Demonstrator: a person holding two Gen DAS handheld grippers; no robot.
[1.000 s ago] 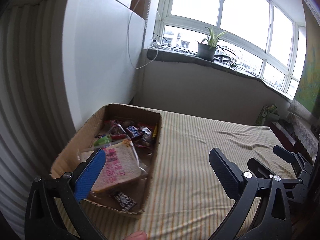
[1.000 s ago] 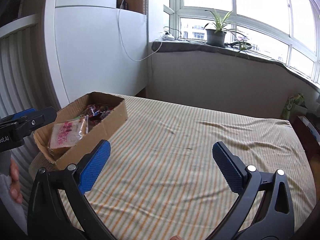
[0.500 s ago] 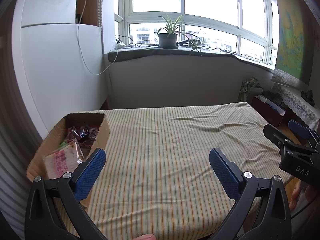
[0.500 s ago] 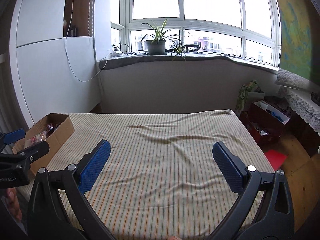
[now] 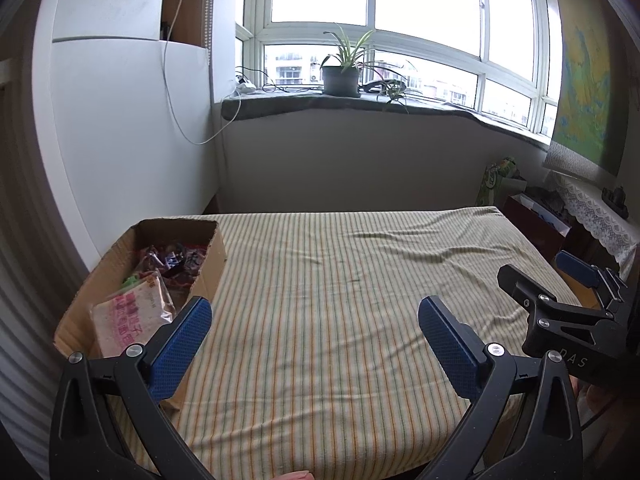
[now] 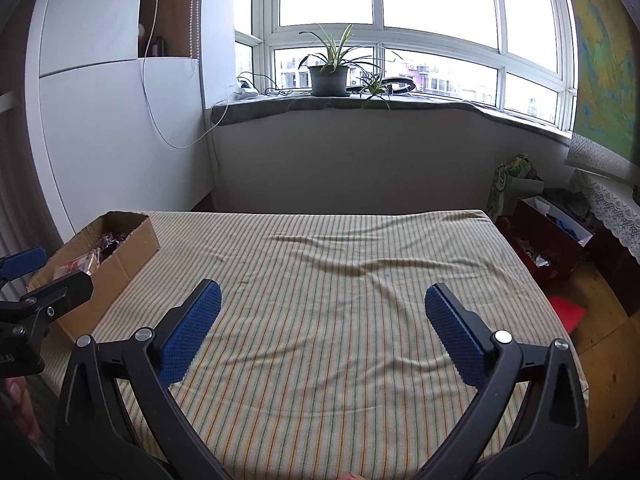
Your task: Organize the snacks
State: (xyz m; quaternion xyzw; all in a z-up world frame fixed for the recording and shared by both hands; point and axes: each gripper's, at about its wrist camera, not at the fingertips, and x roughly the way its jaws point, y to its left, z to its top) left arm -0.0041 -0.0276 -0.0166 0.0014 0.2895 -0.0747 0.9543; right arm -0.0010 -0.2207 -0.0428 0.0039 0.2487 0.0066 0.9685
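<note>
Snacks (image 5: 160, 280) fill the cardboard box (image 5: 208, 276); left gripper (image 5: 314, 344) and right gripper (image 6: 322, 334) both gape empty.

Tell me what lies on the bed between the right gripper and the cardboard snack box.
Only bare striped bedsheet lies between the right gripper and the cardboard box, as the right wrist view shows.
</note>
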